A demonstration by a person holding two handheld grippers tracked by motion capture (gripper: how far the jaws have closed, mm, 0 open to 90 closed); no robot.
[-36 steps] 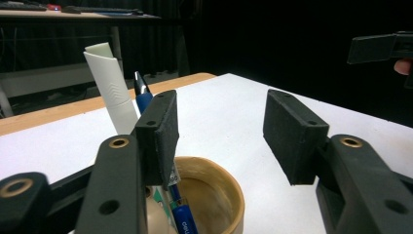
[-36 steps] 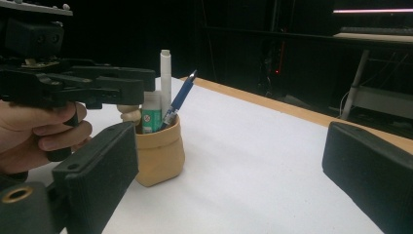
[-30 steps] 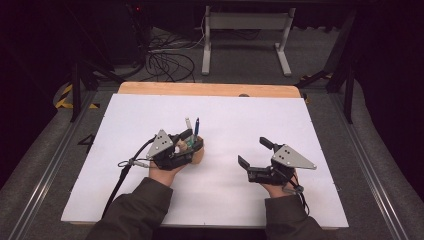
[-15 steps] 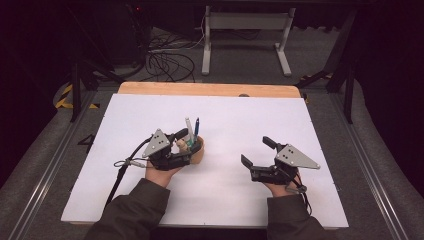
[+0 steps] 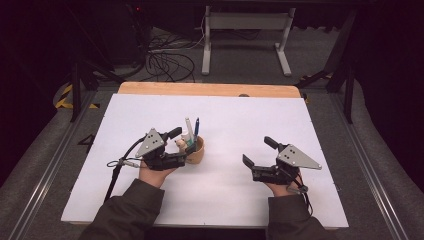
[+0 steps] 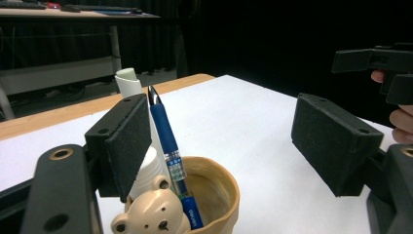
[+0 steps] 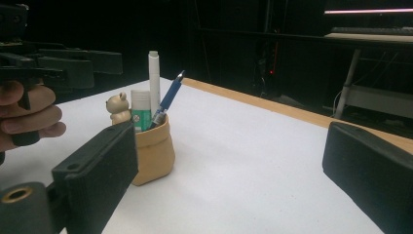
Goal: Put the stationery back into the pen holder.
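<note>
Left gripper [image 5: 181,141] gapes wide just beside the cup [image 5: 196,151]; right gripper [image 5: 259,151], also wide, hovers well apart over the counter [image 5: 230,200].

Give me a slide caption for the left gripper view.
Open left tool poised over a bear-decorated pen cup holding a blue pen.

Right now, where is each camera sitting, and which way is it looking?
High view: above the person's side, looking forward and down on the table; both forearms, the left gripper and right gripper show.
Left gripper view: rides the left gripper, looking between its open jaws at the pen cup; the other hand shows.
Right gripper view: rides the right gripper, facing the pen cup between open jaws; the left hand shows.
All three share the cup and blue pen.
</note>
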